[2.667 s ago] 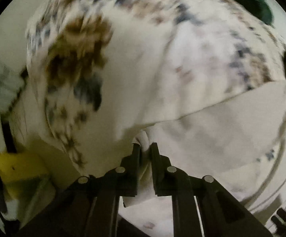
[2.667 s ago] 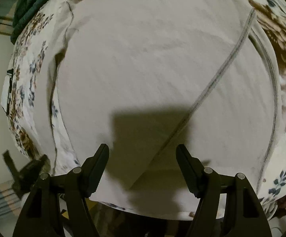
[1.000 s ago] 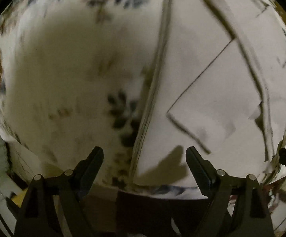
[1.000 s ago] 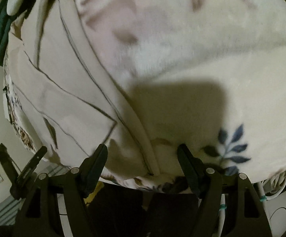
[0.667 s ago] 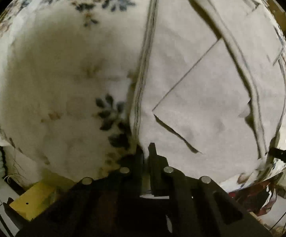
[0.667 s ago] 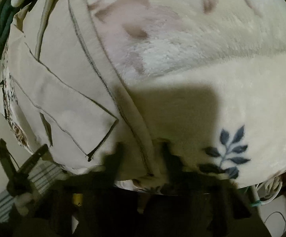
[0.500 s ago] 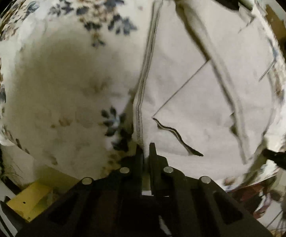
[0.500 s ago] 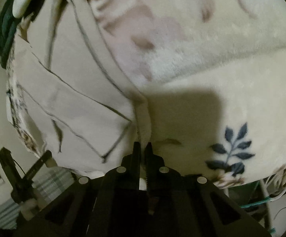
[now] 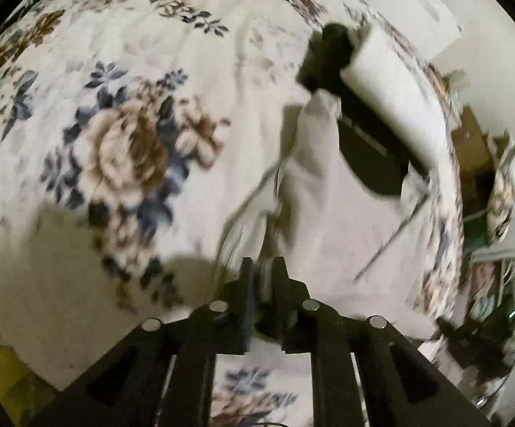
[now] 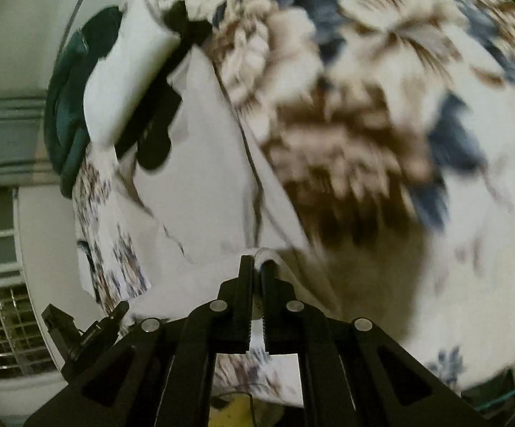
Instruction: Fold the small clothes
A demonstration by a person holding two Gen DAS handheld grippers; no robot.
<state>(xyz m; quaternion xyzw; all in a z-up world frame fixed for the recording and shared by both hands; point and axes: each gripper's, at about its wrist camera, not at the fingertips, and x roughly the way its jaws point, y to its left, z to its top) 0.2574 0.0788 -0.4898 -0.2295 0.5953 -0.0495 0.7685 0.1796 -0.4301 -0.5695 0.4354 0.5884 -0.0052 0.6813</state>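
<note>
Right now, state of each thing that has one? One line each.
left gripper: shut on the beige garment's edge.
right gripper: shut on the beige garment's edge.
beige garment: lifted at both pinched spots, stretched between the grippers, lower part draped on the floral blanket; blurred.
floral blanket: spread flat under the garment.
dark green cloth: bunched at the blanket's edge.

motion blur smears the pale garment and floral blanket; the garment's far end hides behind a hand-held gripper.
</note>
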